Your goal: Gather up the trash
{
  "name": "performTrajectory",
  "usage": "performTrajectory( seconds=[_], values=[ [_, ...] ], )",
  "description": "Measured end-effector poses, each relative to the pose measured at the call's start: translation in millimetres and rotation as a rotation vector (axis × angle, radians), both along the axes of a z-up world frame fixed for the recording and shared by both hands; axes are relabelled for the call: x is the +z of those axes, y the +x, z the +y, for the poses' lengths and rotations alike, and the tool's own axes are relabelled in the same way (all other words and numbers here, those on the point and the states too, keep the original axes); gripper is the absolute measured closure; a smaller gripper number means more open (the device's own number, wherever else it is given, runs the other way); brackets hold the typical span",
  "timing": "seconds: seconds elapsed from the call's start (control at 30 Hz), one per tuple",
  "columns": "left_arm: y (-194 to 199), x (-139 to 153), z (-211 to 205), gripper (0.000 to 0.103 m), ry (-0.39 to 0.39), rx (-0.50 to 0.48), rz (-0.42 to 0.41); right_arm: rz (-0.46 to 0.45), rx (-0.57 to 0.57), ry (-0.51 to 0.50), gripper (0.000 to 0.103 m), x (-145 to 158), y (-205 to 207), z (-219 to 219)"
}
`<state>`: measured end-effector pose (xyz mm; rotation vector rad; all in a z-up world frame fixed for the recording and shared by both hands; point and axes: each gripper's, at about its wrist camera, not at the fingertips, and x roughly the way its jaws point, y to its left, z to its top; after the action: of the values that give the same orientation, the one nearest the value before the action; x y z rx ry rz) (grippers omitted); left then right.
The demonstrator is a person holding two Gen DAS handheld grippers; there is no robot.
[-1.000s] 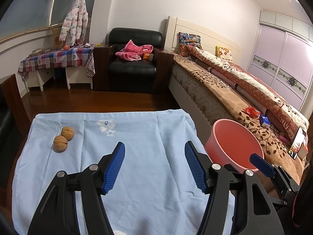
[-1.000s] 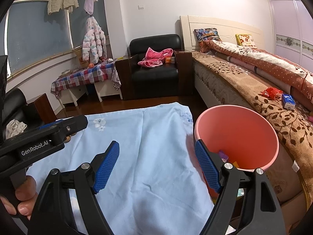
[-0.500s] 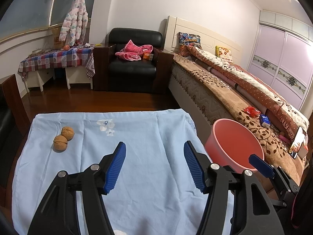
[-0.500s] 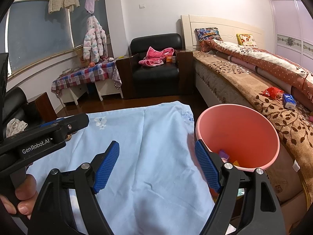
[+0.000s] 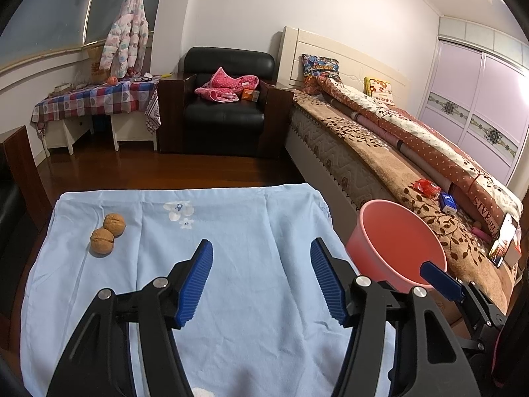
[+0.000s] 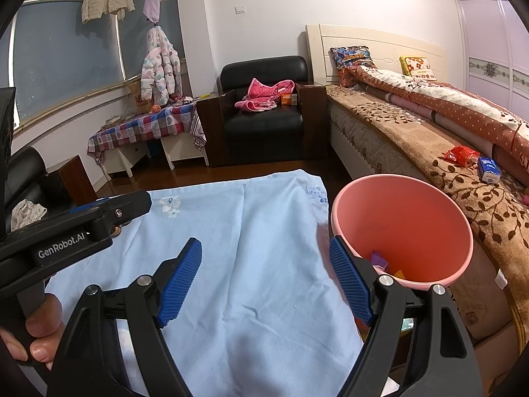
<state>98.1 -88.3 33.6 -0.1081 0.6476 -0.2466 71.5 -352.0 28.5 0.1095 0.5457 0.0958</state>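
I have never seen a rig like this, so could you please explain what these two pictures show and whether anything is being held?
There is no robot: a person holds a hand-held gripper in each hand, with a fisheye camera looking along its two blue fingers. One picture is from the left hand-held gripper, the other from the right hand-held gripper. Both are open and hold nothing. Below them lies a blue cloth with two walnuts on its left side. A pink bucket beside the cloth, next to the bed, already has scraps in it.
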Motion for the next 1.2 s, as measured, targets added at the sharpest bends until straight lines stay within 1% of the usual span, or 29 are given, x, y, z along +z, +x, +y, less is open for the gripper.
performTrajectory(
  seconds=[0.47, 0.83, 1.2],
  values=[
    [-1, 0, 0, 0.042, -0.002, 0.002, -0.002, -0.001, 0.014, 0.002, 0.023, -8, -3, 7],
    [-1, 0, 0, 0.042, -0.003, 0.003, -0.001, -0.055, 0.006, 0.003, 0.023, 7, -9, 2],
    [-2, -1, 2, 0.042, -0.001, 0.003, -0.009, -0.060, 0.008, -0.007, 0.023, 11, -9, 1]
  ],
)
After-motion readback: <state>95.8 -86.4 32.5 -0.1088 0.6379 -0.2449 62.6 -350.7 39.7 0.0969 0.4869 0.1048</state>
